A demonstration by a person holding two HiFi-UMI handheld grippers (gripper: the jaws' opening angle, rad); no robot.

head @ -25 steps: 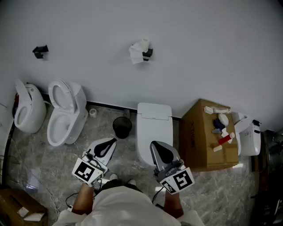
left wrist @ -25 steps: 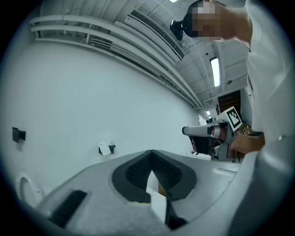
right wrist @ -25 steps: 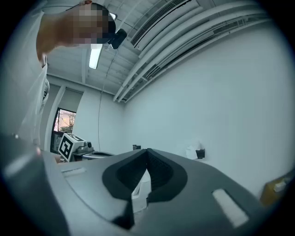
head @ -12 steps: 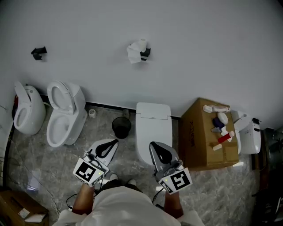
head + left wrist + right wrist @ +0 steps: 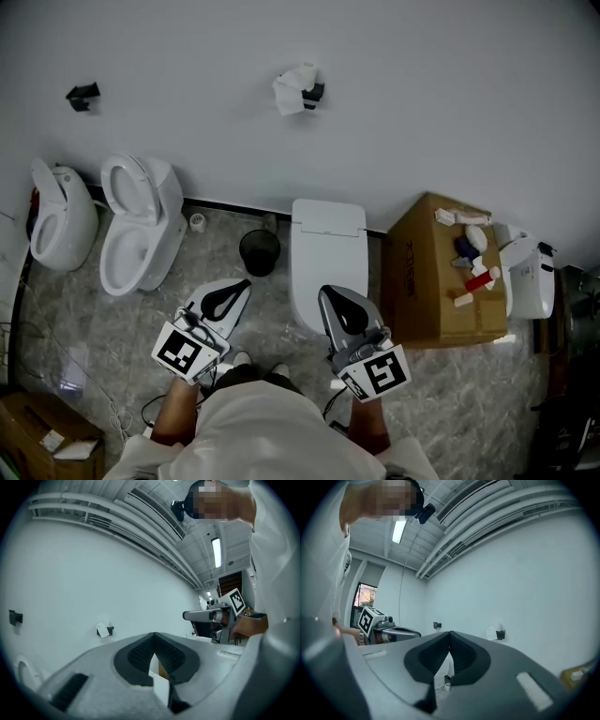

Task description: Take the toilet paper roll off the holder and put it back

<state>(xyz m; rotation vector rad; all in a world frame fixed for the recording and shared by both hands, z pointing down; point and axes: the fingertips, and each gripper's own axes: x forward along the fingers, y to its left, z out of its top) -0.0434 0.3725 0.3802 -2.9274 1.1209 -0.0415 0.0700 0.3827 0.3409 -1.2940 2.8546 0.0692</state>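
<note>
Abreast, level: left gripper (image 5: 242, 286), right gripper (image 5: 325, 295).

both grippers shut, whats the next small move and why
Probably bring the right gripper forward toward the toilet paper roll, opening its jaws on the way. The roll sits on its holder on the wall, well apart from it and from the left gripper. Both are shut and empty, so neither could take it yet.

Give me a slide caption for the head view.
Shut and empty, the left gripper and right gripper face the toilet paper roll on its wall holder.
</note>
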